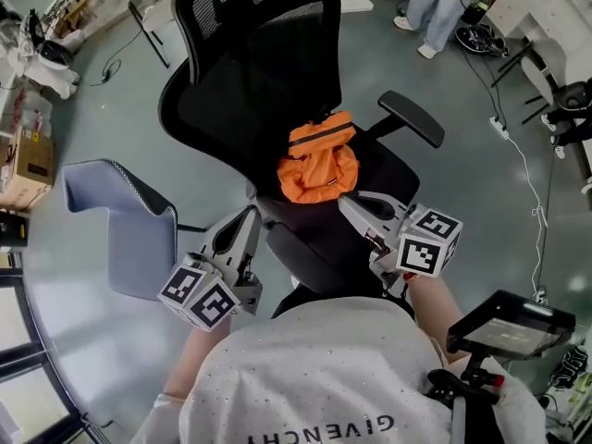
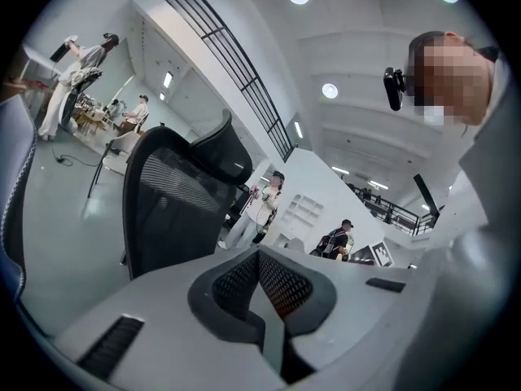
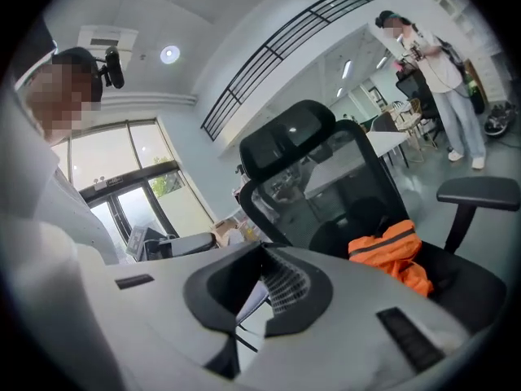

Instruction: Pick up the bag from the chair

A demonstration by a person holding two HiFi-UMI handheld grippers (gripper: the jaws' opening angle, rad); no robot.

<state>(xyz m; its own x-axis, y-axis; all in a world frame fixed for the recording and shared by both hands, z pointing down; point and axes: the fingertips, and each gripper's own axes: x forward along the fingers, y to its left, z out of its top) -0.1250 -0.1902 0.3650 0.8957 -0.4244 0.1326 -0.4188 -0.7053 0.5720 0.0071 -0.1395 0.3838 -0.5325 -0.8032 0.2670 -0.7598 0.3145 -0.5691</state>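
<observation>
Out to the left of the left tongs [image 1: 250, 211] stands a pale blue-grey seat shell [image 1: 120, 220] on the floor [image 1: 111, 91]. The left tongs themselves are closed, pad against pad, with nothing caught between them; their marker cube [image 1: 199, 296] sits nearest the person. In the left gripper view the closed tips [image 2: 259, 252] point roughly level past the mesh back of the black office chair [image 2: 175, 202], which rises ahead and to their left.

Between the two pairs of tongs and ahead of both lies the orange bag [image 1: 319, 165], crumpled on the seat of the chair [image 1: 250, 63], up against the foot of the backrest.

The right tongs [image 1: 344, 200] are closed too and carry nothing. In the head view their tips lie just beside the bag's lower right edge. The right gripper view shows the bag [image 3: 395, 251] ahead and to the right of the tips [image 3: 262, 248], clear of them. The chair's right armrest [image 1: 412, 118] stands beyond the right tongs and further right. A dark screen on a mount [image 1: 513, 324] sits behind them, on the person's right.
</observation>
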